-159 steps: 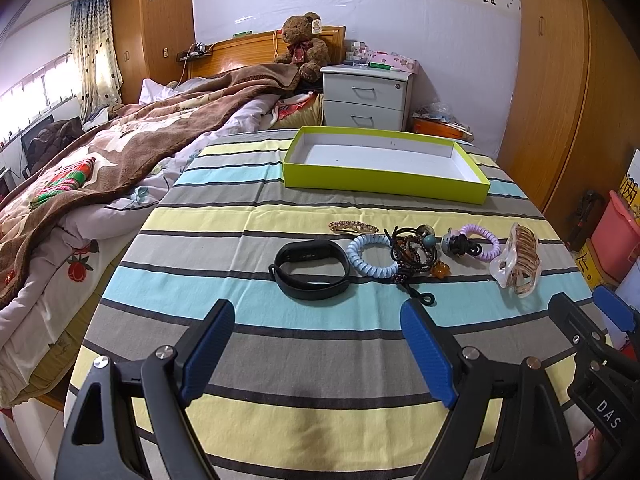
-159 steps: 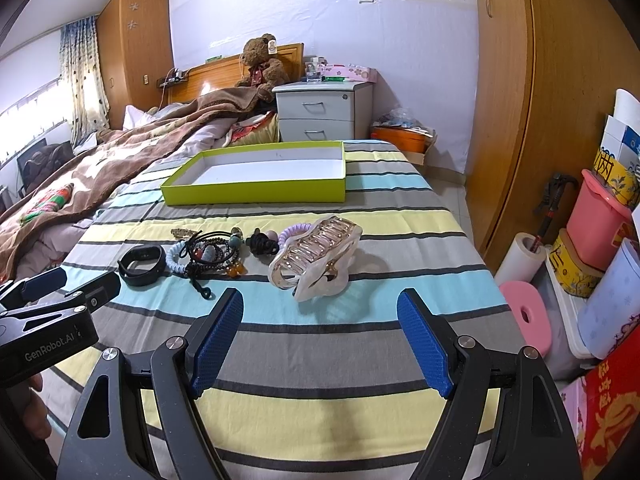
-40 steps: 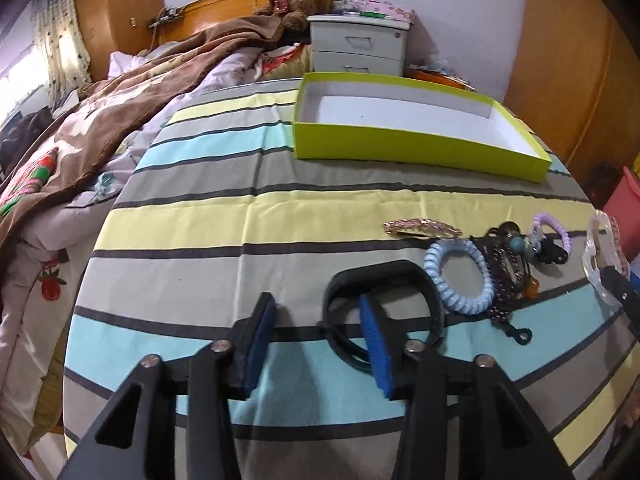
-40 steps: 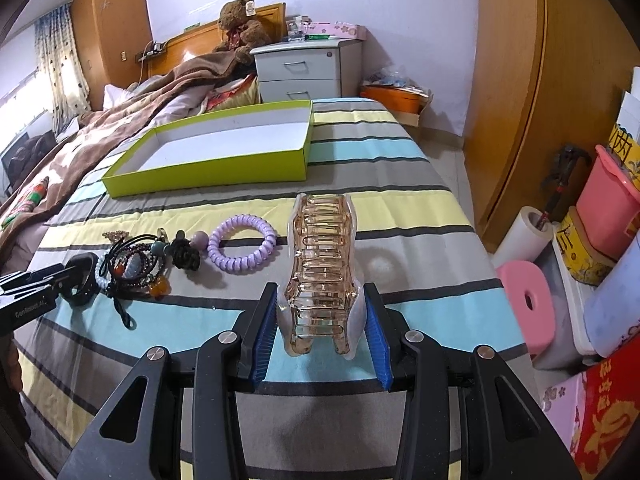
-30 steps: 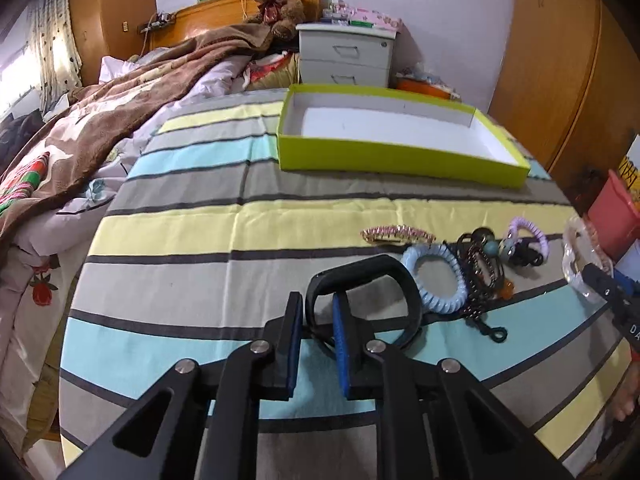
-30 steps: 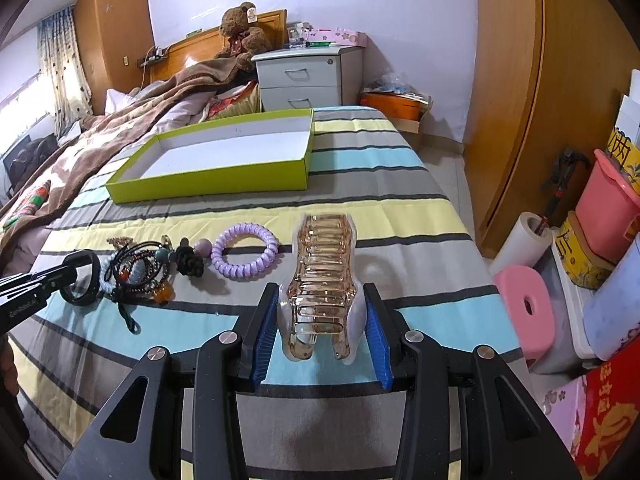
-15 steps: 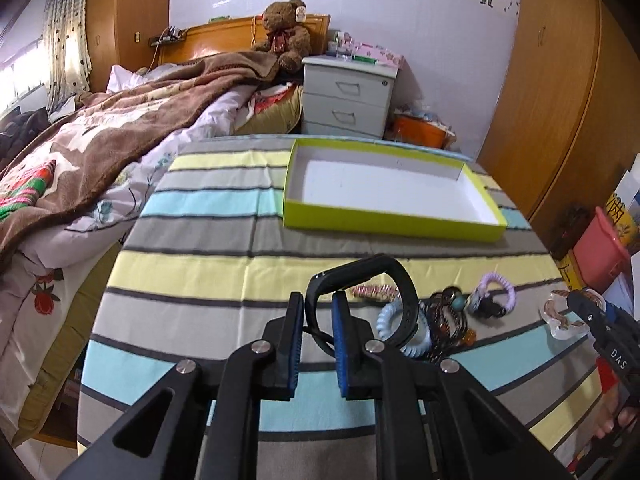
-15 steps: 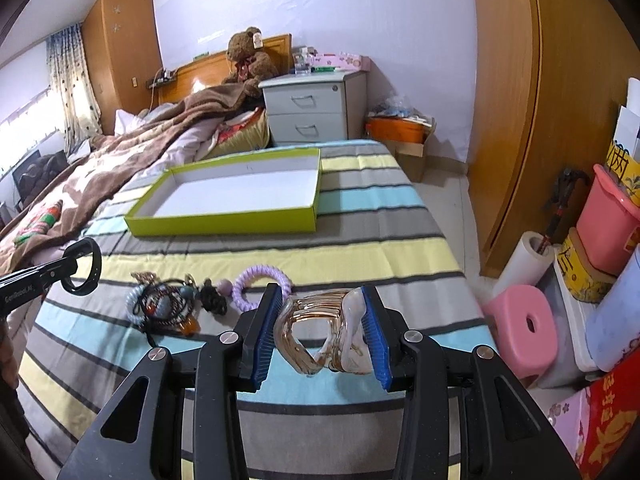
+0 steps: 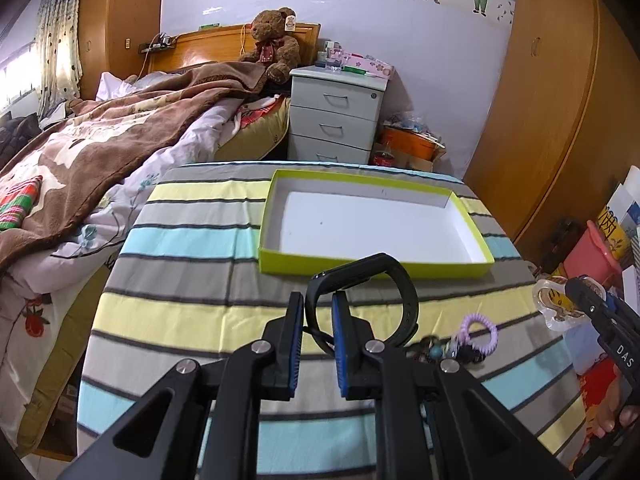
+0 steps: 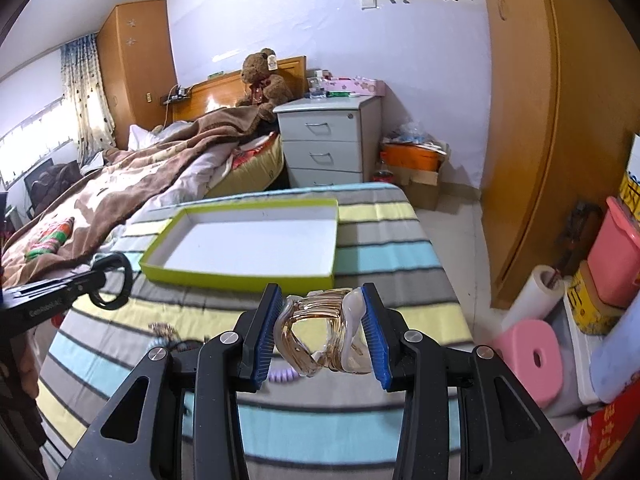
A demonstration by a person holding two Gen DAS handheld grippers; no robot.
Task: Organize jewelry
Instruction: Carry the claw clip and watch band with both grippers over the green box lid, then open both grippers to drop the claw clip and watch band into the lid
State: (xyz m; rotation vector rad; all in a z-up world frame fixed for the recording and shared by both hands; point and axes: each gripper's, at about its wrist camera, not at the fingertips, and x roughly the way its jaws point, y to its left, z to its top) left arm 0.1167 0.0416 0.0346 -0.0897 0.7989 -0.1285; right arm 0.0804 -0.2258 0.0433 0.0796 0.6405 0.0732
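Your left gripper (image 9: 314, 326) clenched the black band (image 9: 362, 304) by its thin edge; right gripper (image 10: 320, 330) grasped the hair claw (image 10: 320, 330). Either could've slipped short of the green tray (image 9: 372, 266).

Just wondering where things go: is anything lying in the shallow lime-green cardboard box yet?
No, the shallow lime-green cardboard box shows only its bare white floor.

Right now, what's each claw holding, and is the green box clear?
Left gripper shut on black wristband. Right gripper shut on gold hair claw. Green box empty, nothing in the way.
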